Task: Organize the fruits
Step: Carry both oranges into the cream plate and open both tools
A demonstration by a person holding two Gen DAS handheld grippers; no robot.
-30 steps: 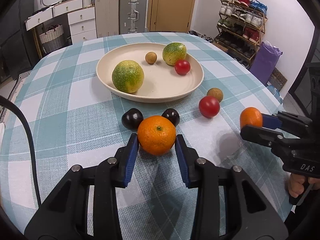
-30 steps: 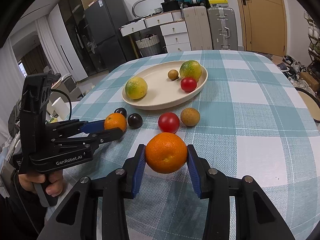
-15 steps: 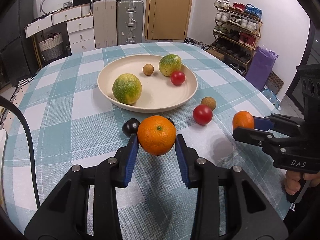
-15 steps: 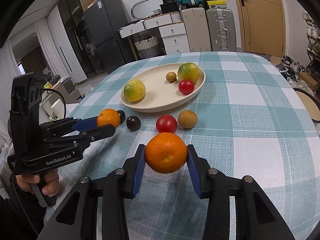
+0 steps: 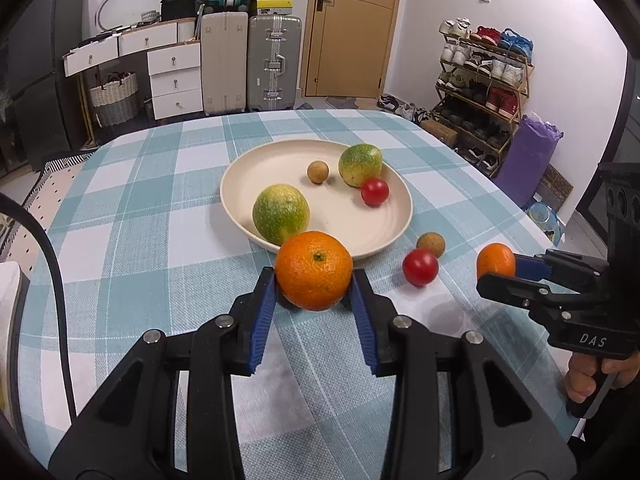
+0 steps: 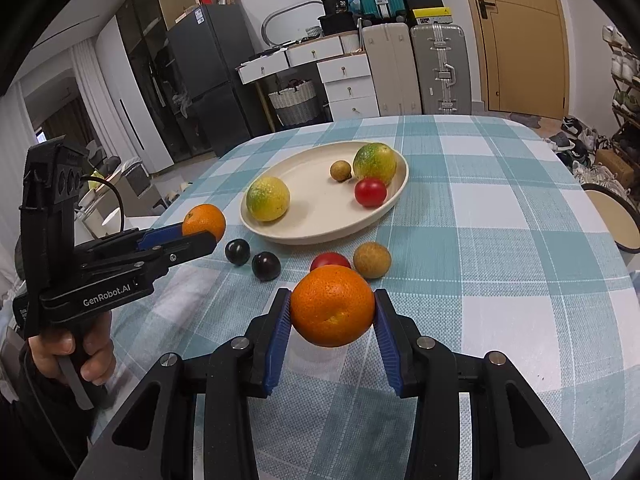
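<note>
Left gripper (image 5: pixel 313 288) clamped on an orange (image 5: pixel 314 270), right gripper (image 6: pixel 332 314) clamped on another orange (image 6: pixel 332 305), plate (image 5: pixel 400 216) beyond

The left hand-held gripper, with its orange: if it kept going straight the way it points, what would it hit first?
Probably the near rim of the plate, then the green-yellow citrus just inside it. The left hand-held gripper and its orange are aimed there, though depth is hard to judge.
</note>
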